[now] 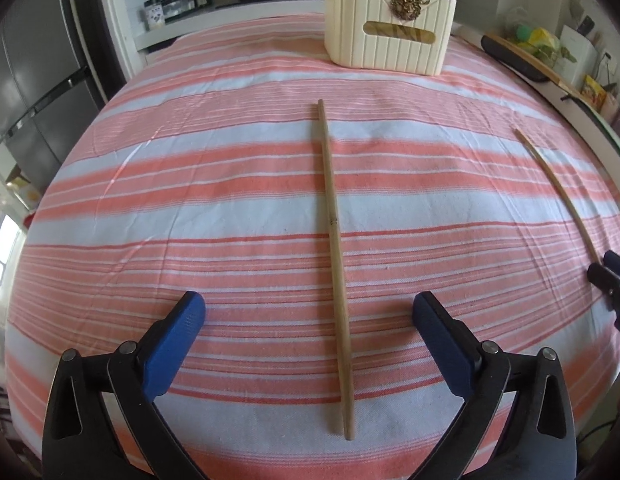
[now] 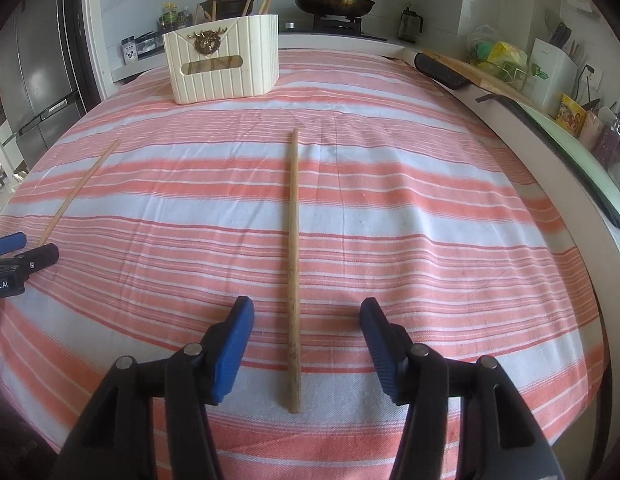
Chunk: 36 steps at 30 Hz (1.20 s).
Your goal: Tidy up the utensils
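Note:
Two wooden chopsticks lie flat on the striped cloth, both pointing away towards a cream utensil holder [image 1: 389,36] [image 2: 222,68] at the far edge, which has several chopsticks standing in it. My left gripper [image 1: 308,304] is open wide, and one chopstick [image 1: 331,232] lies between its blue pads with clear gaps on both sides. The other chopstick [image 2: 293,272] lies between the jaws of my open right gripper [image 2: 306,305], touching neither pad. Each view catches the other gripper at its edge: the right gripper [image 1: 603,265] by its chopstick [image 1: 557,192], the left gripper [image 2: 32,246] by its chopstick [image 2: 76,194].
The pink-and-white striped cloth [image 1: 190,184] covers the whole table. A white counter with a stove, pans [image 2: 333,2] and jars runs behind it. A knife block, packets and a black-edged board [image 2: 441,70] sit along the right side. A grey fridge [image 1: 26,80] stands at the left.

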Tool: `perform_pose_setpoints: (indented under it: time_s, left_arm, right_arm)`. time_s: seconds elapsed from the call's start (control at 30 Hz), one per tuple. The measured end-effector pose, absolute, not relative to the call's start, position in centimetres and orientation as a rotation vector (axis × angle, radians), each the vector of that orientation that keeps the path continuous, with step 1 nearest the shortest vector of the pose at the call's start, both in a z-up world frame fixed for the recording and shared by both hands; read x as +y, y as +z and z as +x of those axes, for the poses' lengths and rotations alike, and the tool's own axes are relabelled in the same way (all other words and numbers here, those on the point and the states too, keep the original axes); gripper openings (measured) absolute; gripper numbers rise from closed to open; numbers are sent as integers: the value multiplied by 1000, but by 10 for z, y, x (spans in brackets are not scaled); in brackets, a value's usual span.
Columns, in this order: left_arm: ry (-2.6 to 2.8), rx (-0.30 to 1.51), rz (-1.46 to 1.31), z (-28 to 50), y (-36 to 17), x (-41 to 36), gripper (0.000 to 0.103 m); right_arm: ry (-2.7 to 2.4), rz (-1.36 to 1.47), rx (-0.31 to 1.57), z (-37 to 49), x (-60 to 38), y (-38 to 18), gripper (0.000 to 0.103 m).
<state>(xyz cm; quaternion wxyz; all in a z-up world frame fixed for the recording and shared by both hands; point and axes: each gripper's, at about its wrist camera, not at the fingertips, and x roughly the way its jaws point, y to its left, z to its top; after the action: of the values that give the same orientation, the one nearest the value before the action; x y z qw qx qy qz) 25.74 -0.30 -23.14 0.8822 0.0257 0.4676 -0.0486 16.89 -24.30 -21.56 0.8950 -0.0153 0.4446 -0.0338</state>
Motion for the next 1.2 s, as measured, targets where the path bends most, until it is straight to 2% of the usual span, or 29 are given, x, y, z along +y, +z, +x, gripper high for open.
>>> perform_pose_setpoints:
  time_s: [0.37,0.73,1.0,1.07,1.13,1.2]
  left_arm:
    - [-97,964,51,255,-232,-4,102]
    - [-200,1060,51,266,-220,6,102]
    - [-314,1093,-45,317,-195,19,102]
    - [-314,1107,-33,333,-196,14,101]
    - [-310,1104,2,348,-198,6,101]
    - [-299,1115,41,362,-203,-3,97]
  right_arm:
    - [-52,-23,899,169,-246,-218,59]
    - [32,-37,1065,189,-255,-209,60]
    - [121,-16,1109,231,-257,-198,60]
    - [131,-12,1122,245,-257,-200,59]
    - [130,-21,1138,259,-256,-203,51]
    - [135,-13,1156,272,-257,-206,47]
